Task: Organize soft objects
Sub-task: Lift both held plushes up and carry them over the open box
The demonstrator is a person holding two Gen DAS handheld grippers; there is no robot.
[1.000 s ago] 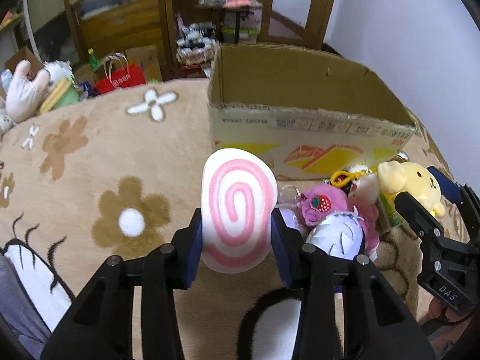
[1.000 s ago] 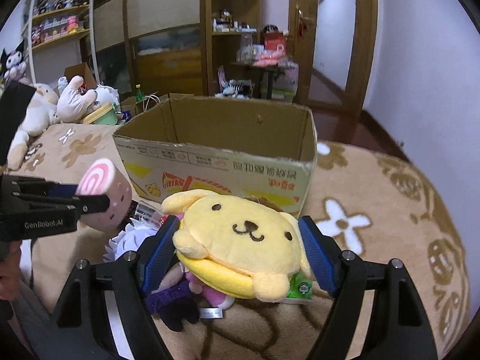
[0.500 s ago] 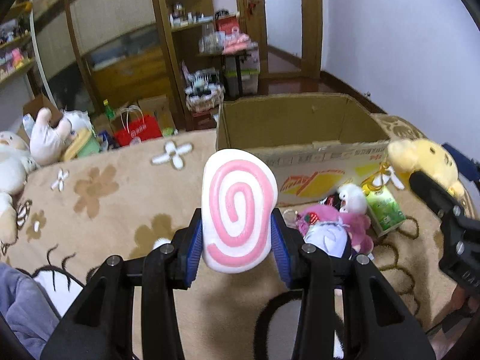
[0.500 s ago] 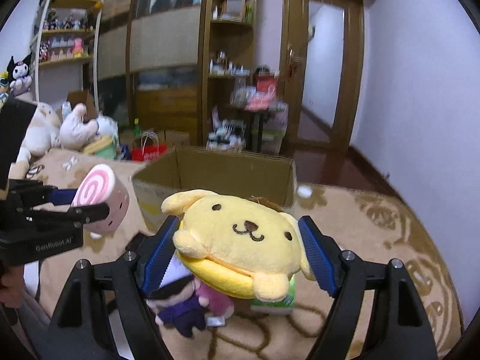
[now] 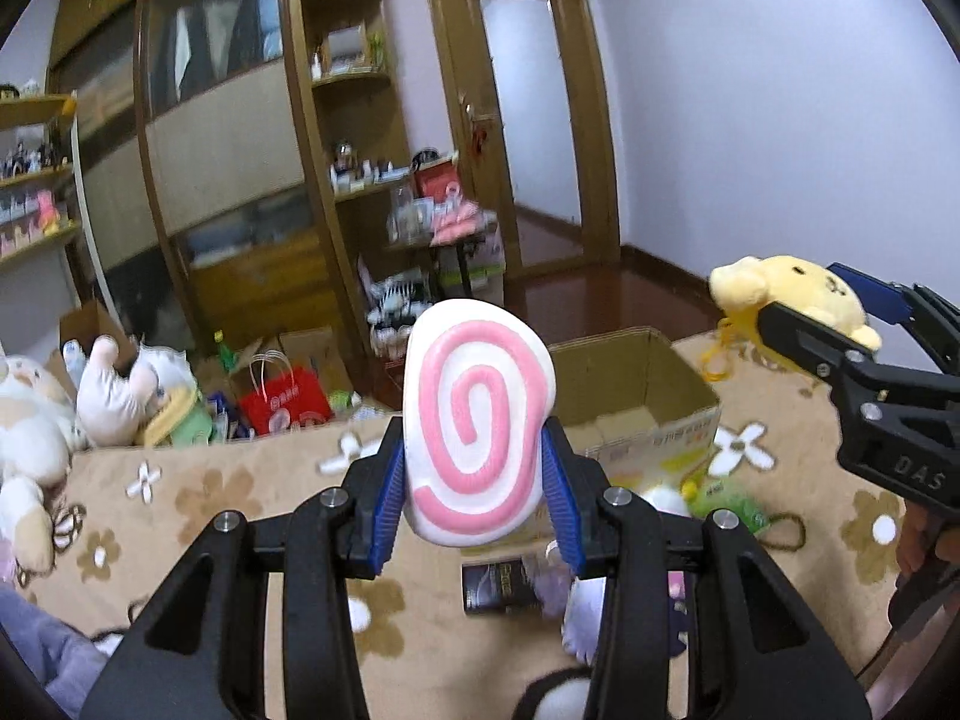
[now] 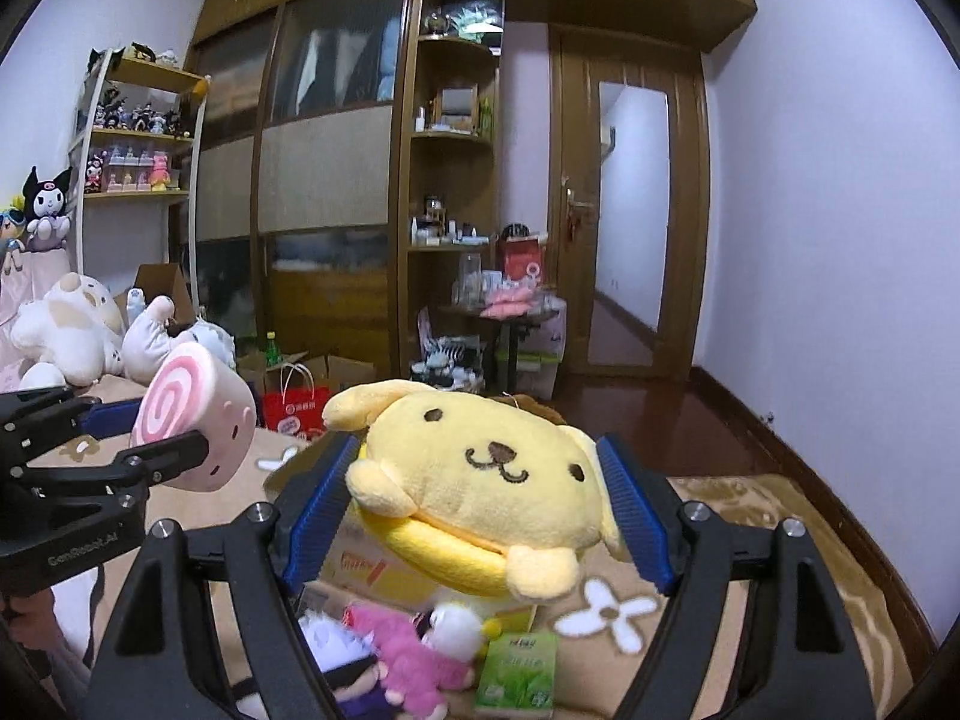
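Left gripper (image 5: 474,492) clamped a pink-swirl cushion (image 5: 477,426) while the right gripper (image 6: 480,510) pinched a yellow dog plush (image 6: 486,474) above the cardboard box (image 5: 642,396).

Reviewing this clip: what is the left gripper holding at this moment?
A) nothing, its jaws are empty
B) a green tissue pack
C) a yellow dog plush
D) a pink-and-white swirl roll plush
D: in the left wrist view the left gripper has its blue pads pressed on both sides of the pink-and-white swirl roll plush; the yellow dog plush sits in the right gripper instead.
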